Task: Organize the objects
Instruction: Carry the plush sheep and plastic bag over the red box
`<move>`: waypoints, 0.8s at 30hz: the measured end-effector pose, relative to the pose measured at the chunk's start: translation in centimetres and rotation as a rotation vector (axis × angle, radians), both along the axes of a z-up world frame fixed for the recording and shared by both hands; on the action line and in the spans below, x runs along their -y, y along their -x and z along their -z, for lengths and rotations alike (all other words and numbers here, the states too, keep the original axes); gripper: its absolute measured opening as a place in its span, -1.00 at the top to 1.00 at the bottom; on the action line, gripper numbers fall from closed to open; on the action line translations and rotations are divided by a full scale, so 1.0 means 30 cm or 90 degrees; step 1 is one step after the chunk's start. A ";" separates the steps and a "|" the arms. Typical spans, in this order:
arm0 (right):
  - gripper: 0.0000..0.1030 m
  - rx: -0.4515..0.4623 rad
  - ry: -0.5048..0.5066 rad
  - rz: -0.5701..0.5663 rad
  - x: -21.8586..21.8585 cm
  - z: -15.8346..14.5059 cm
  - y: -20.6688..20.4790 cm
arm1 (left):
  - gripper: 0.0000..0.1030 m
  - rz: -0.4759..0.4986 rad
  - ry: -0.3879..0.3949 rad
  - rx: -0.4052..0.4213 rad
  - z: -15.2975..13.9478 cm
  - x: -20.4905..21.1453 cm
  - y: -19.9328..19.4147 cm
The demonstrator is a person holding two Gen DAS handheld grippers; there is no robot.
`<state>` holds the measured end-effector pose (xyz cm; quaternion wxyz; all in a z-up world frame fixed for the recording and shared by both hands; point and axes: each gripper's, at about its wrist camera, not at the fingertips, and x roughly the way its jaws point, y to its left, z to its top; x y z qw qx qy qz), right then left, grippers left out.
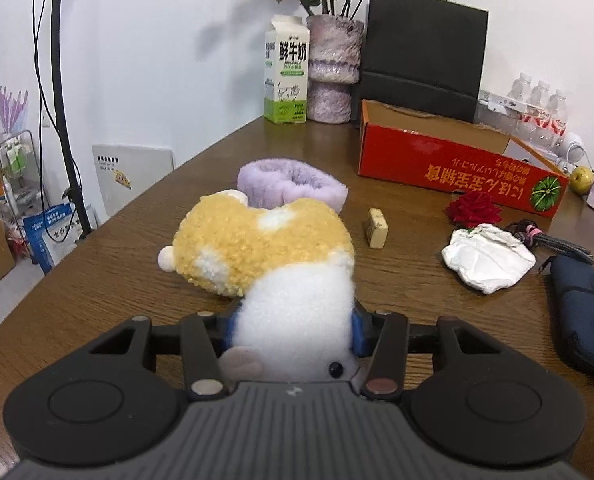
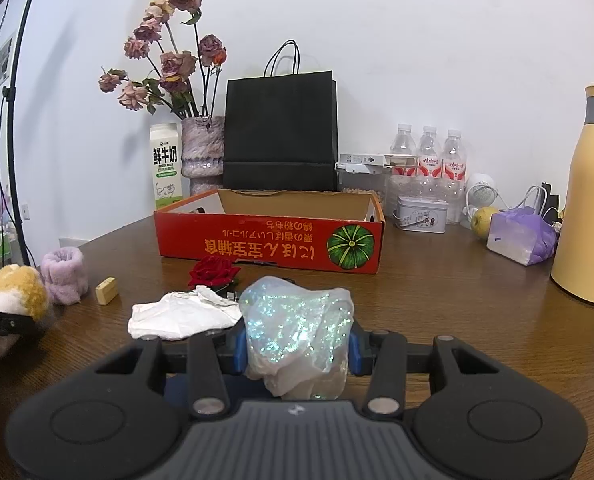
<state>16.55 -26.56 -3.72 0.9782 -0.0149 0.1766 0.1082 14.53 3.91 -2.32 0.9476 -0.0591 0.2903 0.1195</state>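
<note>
A yellow and white plush toy (image 1: 265, 248) lies on the wooden table (image 1: 97, 280), and my left gripper (image 1: 295, 322) is shut on its white end, blue pads pressing both sides. The right wrist view shows the same plush toy (image 2: 17, 288) at the far left. My right gripper (image 2: 297, 346) is shut on a crumpled glittery plastic bag (image 2: 297, 316). An open red cardboard box (image 2: 269, 240) stands behind it. A purple fuzzy band (image 1: 293, 184), a small cream block (image 1: 377, 227), a red rose (image 1: 473, 210) and a crumpled white cloth (image 1: 485, 258) lie loose.
A milk carton (image 1: 287, 72), a vase of dried flowers (image 1: 333, 68) and a black paper bag (image 1: 423, 64) line the back wall. Water bottles (image 2: 429, 160), a tin (image 2: 421, 214), a purple bag (image 2: 521, 236) and a yellow flask (image 2: 589, 208) stand right. A navy case (image 1: 581, 320) lies near.
</note>
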 end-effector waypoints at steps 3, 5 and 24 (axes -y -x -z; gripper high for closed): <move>0.16 0.005 -0.001 -0.003 0.001 -0.001 0.003 | 0.03 0.011 -0.008 0.009 -0.022 0.020 0.008; 0.16 0.005 0.002 -0.010 -0.004 -0.001 0.006 | 0.03 0.023 -0.012 0.018 -0.041 0.038 0.012; 0.16 0.060 0.008 -0.062 -0.070 -0.138 -0.031 | 0.03 0.124 -0.023 0.097 -0.184 0.214 -0.065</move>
